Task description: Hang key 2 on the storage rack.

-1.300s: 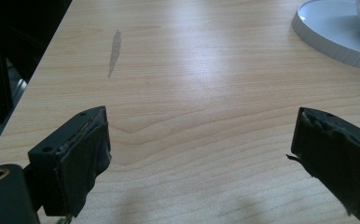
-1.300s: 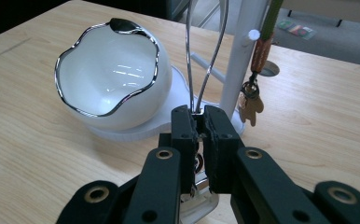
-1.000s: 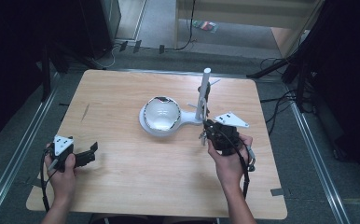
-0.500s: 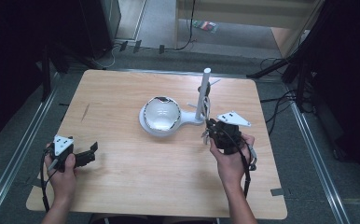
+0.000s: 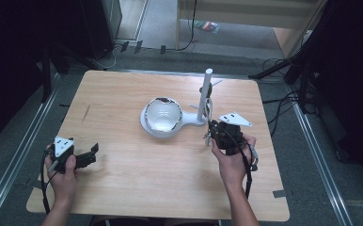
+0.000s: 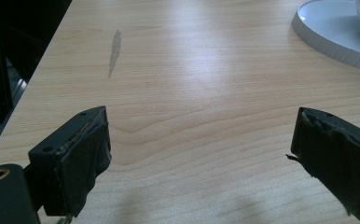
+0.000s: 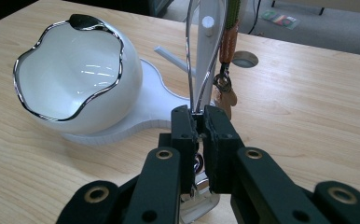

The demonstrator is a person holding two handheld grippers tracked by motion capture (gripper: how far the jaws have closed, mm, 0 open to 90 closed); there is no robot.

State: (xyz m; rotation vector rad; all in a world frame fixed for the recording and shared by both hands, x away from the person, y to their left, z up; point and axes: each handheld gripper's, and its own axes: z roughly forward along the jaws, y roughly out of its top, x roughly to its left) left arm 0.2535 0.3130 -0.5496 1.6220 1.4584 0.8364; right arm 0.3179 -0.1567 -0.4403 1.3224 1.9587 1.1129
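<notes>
**Ana:** High view puts the right tool [image 5: 216, 133] just right of centre, beside the white stand [image 5: 203, 101] and its bowl [image 5: 162, 114]. What does it grip?

**Ben:** In the right gripper view, its jaws are clamped on a thin silver loop [image 7: 193, 70], apparently a key ring or chain, which rises up the middle of the frame against the stand's post. A brown-green strap [image 7: 228, 42] with a clasp hangs just beside it, upper centre.

**Ana:** So the grasp is done?

**Ben:** It looks so. Whether the loop must come off the post or go into the bowl, that part seems not yet done; the bowl looks empty.

**Ana:** And the left tool [image 5: 89, 154]?

**Ben:** Lower left of the high view, jaws spread wide over bare table [image 6: 192, 93], holding nothing.
</notes>
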